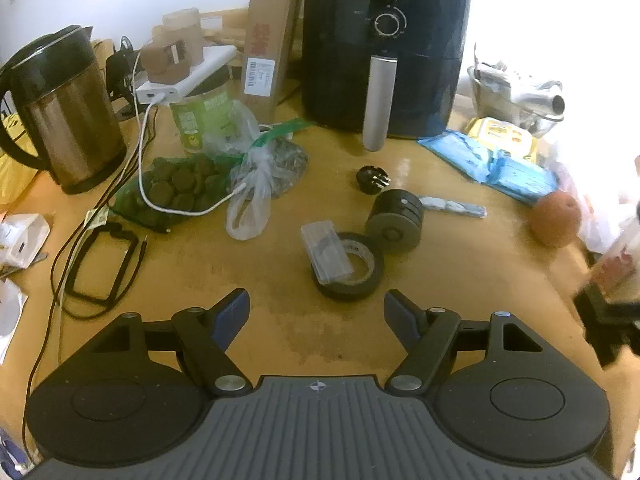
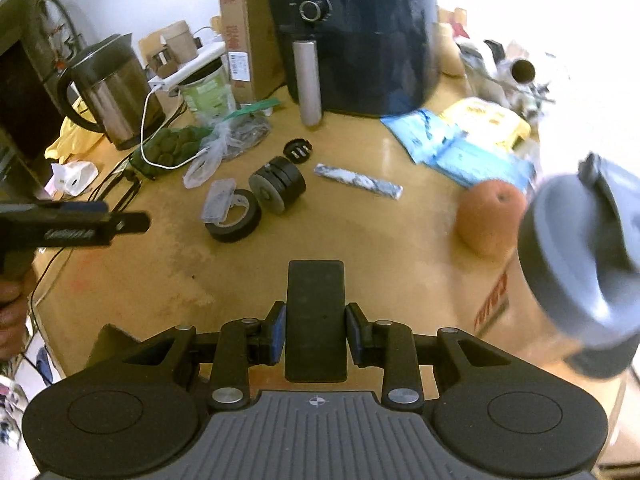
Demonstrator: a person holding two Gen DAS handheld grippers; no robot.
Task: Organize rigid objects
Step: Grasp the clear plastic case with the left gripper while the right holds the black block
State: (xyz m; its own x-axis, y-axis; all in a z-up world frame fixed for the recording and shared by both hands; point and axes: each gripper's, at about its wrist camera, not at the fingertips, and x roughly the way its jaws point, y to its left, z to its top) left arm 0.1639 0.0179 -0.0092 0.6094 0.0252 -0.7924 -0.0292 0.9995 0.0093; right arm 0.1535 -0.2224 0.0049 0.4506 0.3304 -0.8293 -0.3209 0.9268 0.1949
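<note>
The fryer [image 1: 384,48] stands at twelve o'clock on the table [image 1: 280,320], the kettle [image 1: 60,112] at ten; neither looks like part of this tidy.

Of the small rigid things, the black wheel [image 1: 396,218] lies on its side just past centre, axle aimed toward five o'clock. It looks dense and stiff and apt to roll, so it is best pinched across its flat faces. The tape roll [image 1: 348,268] lies flat, touching it at seven o'clock; it is light and best taken by the rim. A clear box [image 1: 326,252] leans on the roll, long axis running eleven to five; it looks thin, brittle and slick, so take it across the short sides. The plug [image 1: 372,178], prongs toward three, sits at twelve of the wheel.

The right gripper [image 2: 316,332] is clamped narrowly on a flat black slab [image 2: 316,312], stiff and smooth, long axis pointing straight ahead to twelve, above the table. The left gripper [image 1: 316,312] hangs wide and empty, with the roll just ahead at one o'clock.
</note>
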